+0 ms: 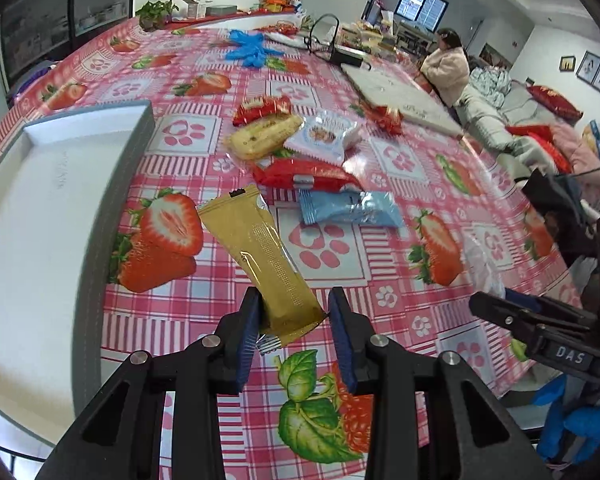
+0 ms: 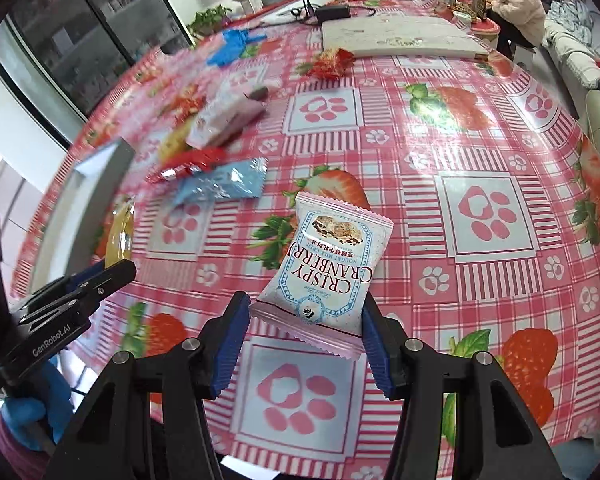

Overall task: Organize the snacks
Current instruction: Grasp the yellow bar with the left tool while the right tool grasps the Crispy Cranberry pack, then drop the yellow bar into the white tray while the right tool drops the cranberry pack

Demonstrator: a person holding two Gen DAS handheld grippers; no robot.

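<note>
table [image 1: 380, 152]: pink strawberry-check cloth; I work over its near half.
tray [image 1: 32, 208]: grey, white inside, nothing in it that I see, at 9 o'clock in left view. Prob. the drop spot for snacks.
board [image 2: 396, 36]: white slab, far side at 12 in right view; out of my path.
snack pile [image 1: 296, 152]: red, blue, white packs and a biscuit pack heaped at 12 in left view, between the tray and right gripper's side.
left gripper [image 1: 294, 326]: fingers narrow, pinching gold packet [image 1: 260, 256] by its near end; pack sticks out toward 11, far end looks off the cloth.
right gripper [image 2: 306, 336]: fingers half-wide, clamped on cranberry packet [image 2: 332, 264] across its bottom seam; pack tilts up toward 12.
risk 1: both grips sit at pack ends only, so a quick swing could let foil slip or rotate out.
risk 2: right pack must cross the pile to reach the tray; could snag blue pack [image 2: 224, 184] or bump left gripper at 9.
</note>
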